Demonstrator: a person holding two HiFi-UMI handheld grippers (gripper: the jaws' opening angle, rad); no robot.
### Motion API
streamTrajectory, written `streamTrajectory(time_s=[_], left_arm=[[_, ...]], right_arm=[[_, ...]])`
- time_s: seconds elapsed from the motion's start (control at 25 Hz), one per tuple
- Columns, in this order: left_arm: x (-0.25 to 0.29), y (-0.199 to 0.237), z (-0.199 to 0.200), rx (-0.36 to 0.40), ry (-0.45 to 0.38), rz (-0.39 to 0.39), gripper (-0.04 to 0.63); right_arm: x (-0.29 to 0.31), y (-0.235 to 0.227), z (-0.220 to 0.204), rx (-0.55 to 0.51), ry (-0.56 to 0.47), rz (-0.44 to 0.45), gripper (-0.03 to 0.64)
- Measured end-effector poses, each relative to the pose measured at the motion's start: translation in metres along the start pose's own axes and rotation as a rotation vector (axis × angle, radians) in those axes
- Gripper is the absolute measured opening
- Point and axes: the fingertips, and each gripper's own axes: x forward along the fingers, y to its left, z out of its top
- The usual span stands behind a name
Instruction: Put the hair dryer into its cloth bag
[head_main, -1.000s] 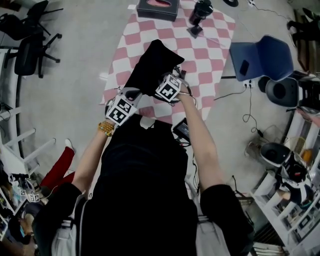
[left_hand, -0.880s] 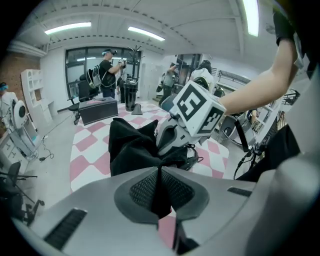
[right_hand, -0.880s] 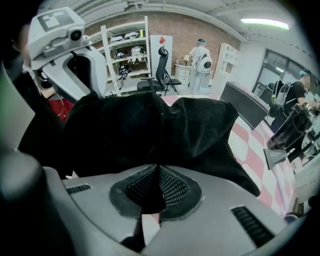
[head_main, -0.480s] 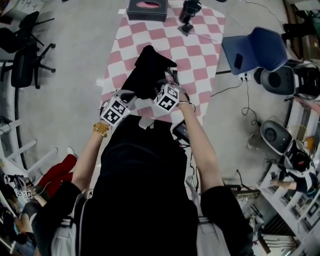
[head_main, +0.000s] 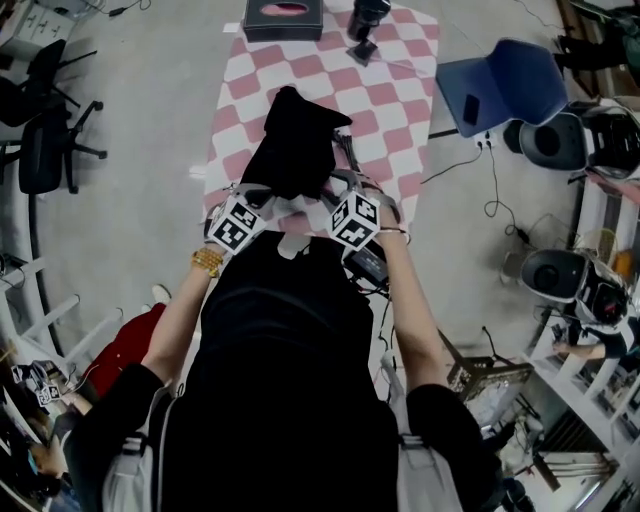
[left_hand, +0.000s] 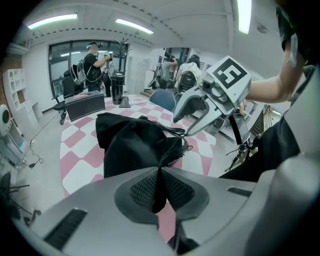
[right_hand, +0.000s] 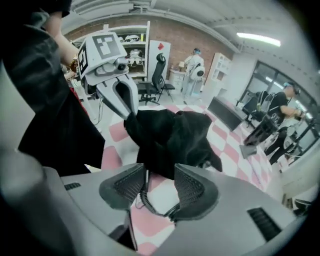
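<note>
Left gripper (left_hand: 159, 187) is clamped on the edge of the black cloth bag (head_main: 290, 145), which lies on the pink-and-white checked table (head_main: 400, 95). Right gripper (right_hand: 160, 192) jaws have just been opening and pinch nothing, with a black cord (right_hand: 145, 202) below them. A dark box (head_main: 284, 17) sits at the table's far end.

Left gripper (left_hand: 159, 188): jaws together, a black fold of cloth pinched between the mesh pads.
Cloth bag (left_hand: 136, 146): black, bunched on the tablecloth, its near edge running into those pads.
Tablecloth (left_hand: 80, 157): pink and white checks.
Right gripper (left_hand: 181, 125): comes in from the right with its marker cube on top; jaws have just been opening, nothing clamped between them, tips just above the bag.
Cord (left_hand: 176, 131): black, at the bag's top edge.
Black box (left_hand: 85, 104): at the table's far end.
</note>
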Motion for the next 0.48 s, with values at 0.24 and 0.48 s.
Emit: streamTrajectory(time_s=[0.24,0.48], left_arm=[[0.006,-0.012,0.0,0.051,0.009,-0.036,0.026],[0.008,-0.033,-0.006,0.053,0.02,-0.113,0.026]], right_arm=[[0.047,0.045,-0.017,-0.108,0.129,0.134,0.196],[0.072,0.034,-0.014,-0.071,0.138,0.024,0.185]])
